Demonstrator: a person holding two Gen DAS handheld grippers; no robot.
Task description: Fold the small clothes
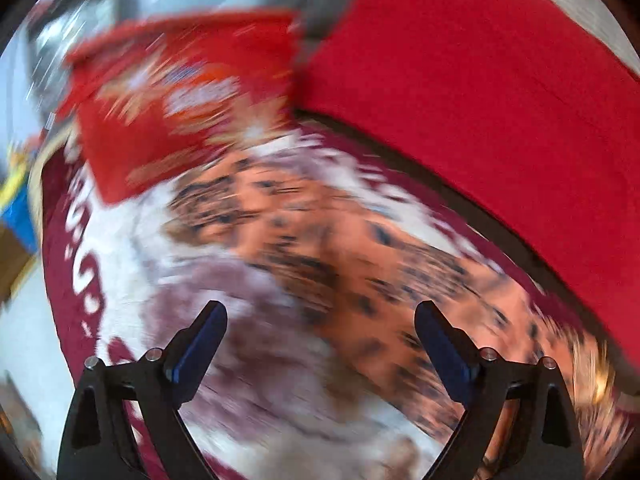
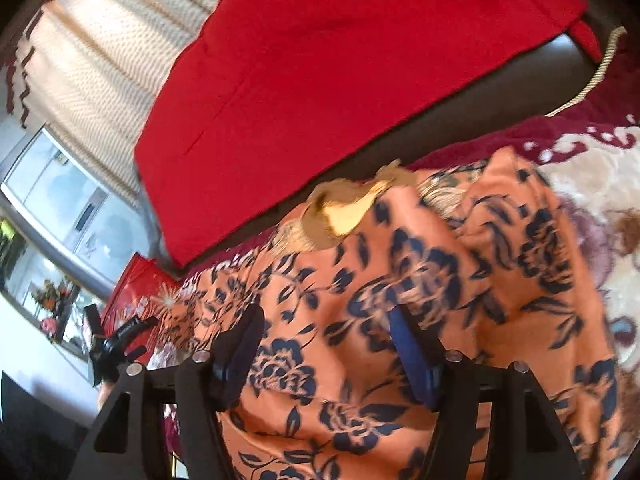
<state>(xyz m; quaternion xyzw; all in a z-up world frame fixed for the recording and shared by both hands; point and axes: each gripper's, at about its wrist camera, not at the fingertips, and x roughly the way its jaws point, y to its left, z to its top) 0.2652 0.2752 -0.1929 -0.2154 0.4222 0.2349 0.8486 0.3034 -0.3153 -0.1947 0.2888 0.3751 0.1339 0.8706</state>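
overhead, both grippers – left gripper [image 1: 320, 316], right gripper [image 2: 326, 316] – gaping above orange floral garment [image 2: 400, 280].

Left hand-held gripper [image 1: 320, 316]: two black plastic fingers, each lined inside with a dark blue pad, silver round pin heads dotting the black triangular linkage plates with cut-out slots. Right hand-held gripper [image 2: 326, 320]: same build, black fingers, blue pads [image 2: 412, 356], silver pins on the hinge plates.
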